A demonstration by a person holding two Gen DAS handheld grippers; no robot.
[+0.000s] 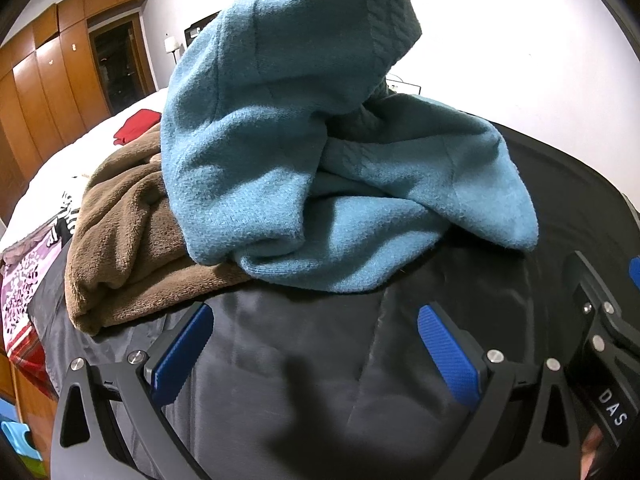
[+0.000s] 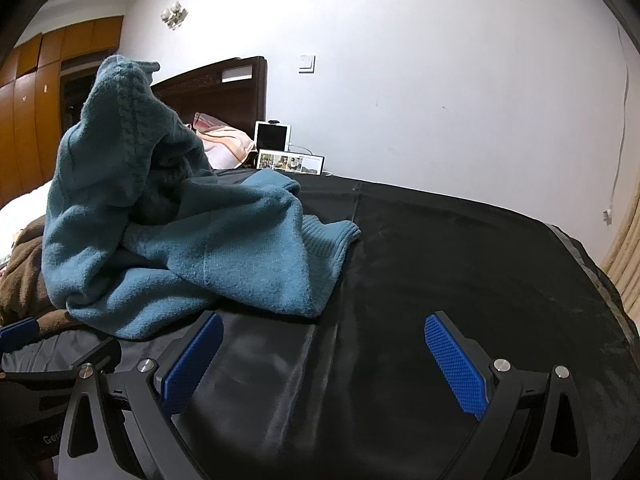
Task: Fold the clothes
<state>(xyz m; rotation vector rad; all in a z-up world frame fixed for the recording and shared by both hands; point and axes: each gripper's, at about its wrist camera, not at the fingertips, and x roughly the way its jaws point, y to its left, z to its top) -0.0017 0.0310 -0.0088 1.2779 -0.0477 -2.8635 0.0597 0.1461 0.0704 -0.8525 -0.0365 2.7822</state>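
Half the brown blanket (image 1: pixel 128 236) hides behind blue sweater (image 1: pixel 280 128).

The teal sweater (image 1: pixel 304 152) runs past the left wrist view's top edge and hides much of the brown fleece blanket (image 1: pixel 128 240). In the right wrist view, the photos in the frame (image 2: pixel 291 163) beyond the bed's far edge are too small to read.

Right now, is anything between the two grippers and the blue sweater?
Nothing visible. Both the left gripper and right gripper are open above bare black sheet, with the blue sweater heaped just ahead. A brown blanket lies beside it, off to the left.
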